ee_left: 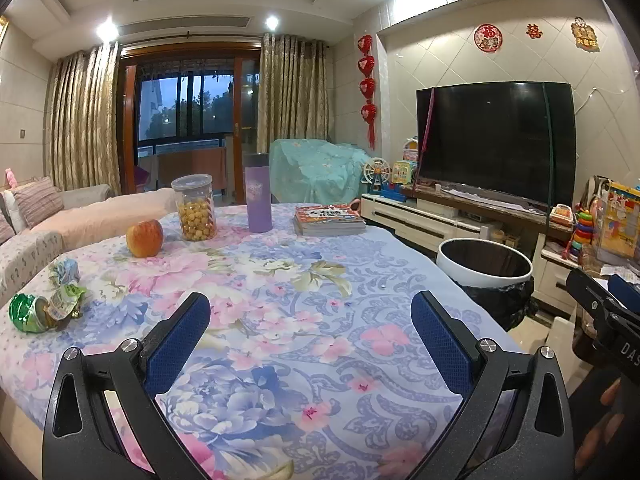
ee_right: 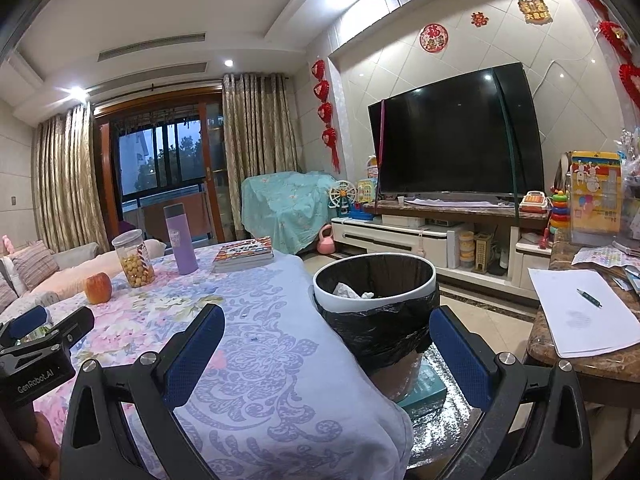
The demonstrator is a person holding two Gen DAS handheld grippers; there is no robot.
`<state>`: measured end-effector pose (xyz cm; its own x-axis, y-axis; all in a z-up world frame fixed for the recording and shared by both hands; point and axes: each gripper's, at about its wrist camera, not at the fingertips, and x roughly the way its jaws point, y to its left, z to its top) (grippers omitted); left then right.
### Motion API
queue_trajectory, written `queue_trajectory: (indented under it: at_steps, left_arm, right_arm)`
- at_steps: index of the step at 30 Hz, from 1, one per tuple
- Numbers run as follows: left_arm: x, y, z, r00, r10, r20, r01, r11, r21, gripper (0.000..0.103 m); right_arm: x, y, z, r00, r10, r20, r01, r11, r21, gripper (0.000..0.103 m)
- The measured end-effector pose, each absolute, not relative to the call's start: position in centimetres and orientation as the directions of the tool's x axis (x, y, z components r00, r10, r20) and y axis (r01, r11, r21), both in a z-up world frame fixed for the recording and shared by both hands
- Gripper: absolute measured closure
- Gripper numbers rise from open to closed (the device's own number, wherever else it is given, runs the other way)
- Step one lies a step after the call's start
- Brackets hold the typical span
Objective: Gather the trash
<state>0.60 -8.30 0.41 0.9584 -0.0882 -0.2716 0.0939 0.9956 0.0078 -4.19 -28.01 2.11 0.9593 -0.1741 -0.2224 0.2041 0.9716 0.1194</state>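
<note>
On the table's left edge lie a crushed green can (ee_left: 28, 313), a crumpled green wrapper (ee_left: 66, 298) against it, and a crumpled blue-white wrapper (ee_left: 64, 271) just behind. My left gripper (ee_left: 310, 326) hovers open over the floral tablecloth (ee_left: 280, 280), right of that trash, nothing between its blue pads. The white-rimmed bin (ee_left: 484, 262) with a black liner stands off the table's right edge. My right gripper (ee_right: 326, 340) is open and empty, straddling the table edge with the bin (ee_right: 374, 280) just ahead; crumpled white paper (ee_right: 352, 291) lies inside. The left gripper (ee_right: 40, 336) shows at the right wrist view's left.
At the table's far side stand an apple (ee_left: 145, 238), a jar of yellow snack balls (ee_left: 195, 208), a purple flask (ee_left: 259, 194) and stacked books (ee_left: 328, 220). A TV (ee_right: 456, 136) on a cabinet lies beyond the bin. A marble side table with papers (ee_right: 580, 312) and a pen sits at right.
</note>
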Motion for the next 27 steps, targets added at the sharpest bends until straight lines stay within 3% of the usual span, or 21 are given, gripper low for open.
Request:
queue_trajectory:
  at_steps: [27]
  left_arm:
    - [0.90, -8.42, -0.06, 0.954, -0.096, -0.284, 0.104, 0.995, 0.011, 0.000]
  right_arm:
    - [-4.06, -27.81, 2.12, 0.959, -0.169, -0.226, 0.200, 0.972, 0.120, 0.000]
